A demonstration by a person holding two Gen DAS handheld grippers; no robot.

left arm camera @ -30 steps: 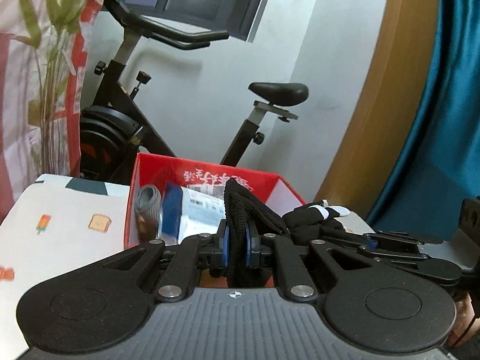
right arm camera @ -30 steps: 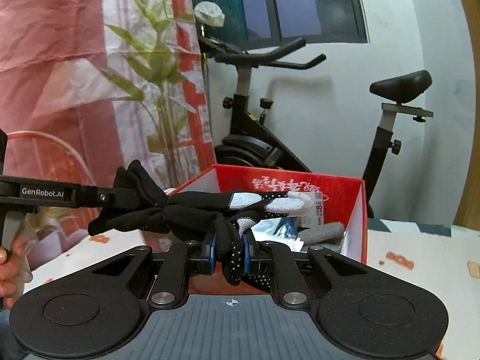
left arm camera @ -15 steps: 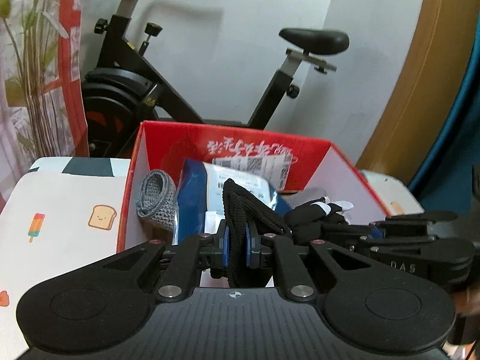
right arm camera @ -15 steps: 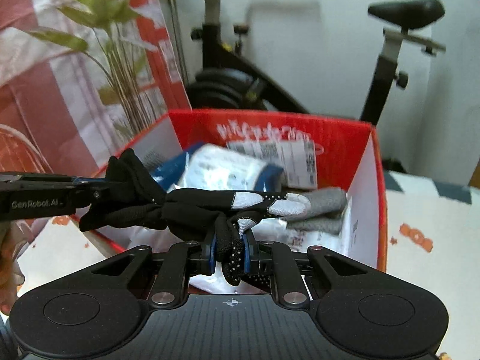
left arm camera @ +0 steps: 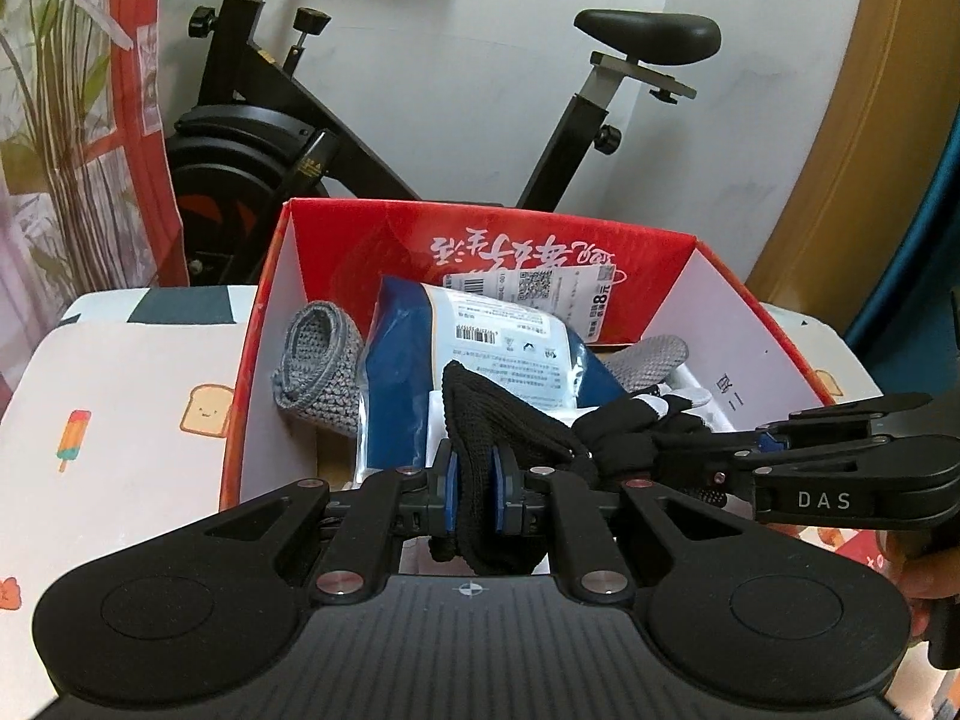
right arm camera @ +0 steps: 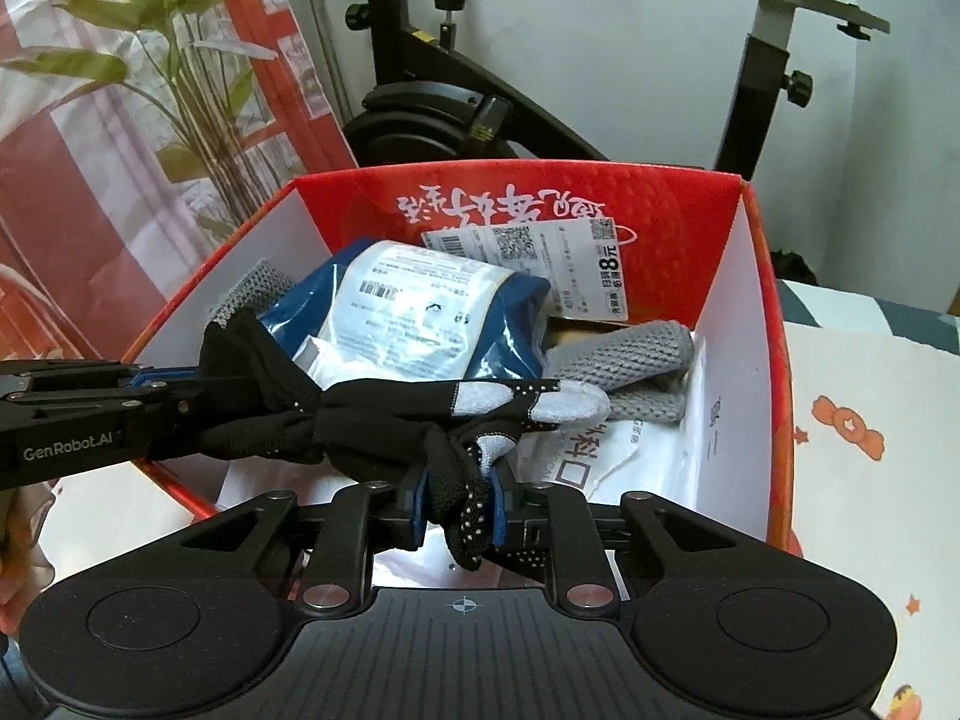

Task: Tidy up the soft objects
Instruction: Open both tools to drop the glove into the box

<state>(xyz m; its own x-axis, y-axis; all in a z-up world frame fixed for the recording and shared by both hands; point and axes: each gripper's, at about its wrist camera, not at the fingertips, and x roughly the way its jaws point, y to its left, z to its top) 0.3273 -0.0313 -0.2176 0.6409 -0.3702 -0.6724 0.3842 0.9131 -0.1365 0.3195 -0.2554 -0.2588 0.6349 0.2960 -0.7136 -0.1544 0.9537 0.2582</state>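
Observation:
A black glove [left arm camera: 612,438] with grey fingertips hangs stretched between both grippers over the open red box [left arm camera: 336,228]. My left gripper [left arm camera: 474,480] is shut on its knitted cuff. My right gripper [right arm camera: 459,498] is shut on its dotted fingers; the glove [right arm camera: 384,414] spans leftward to the left gripper [right arm camera: 162,399], seen from the side. In the left wrist view the right gripper [left arm camera: 750,450] reaches in from the right. The red box [right arm camera: 762,276] holds a blue and white plastic packet [right arm camera: 414,312], grey knitted pieces [right arm camera: 630,360] and white bags.
The box stands on a white cloth with cartoon prints [left arm camera: 138,396]. A black exercise bike [left arm camera: 312,138] stands behind the box against the white wall. A potted plant [right arm camera: 180,78] and red and white curtain are at left. A grey knitted roll [left arm camera: 318,366] lies in the box's left side.
Both grippers have carried the glove forward and down. It now hangs low over the box's contents, and the box looks larger and nearer in both views.

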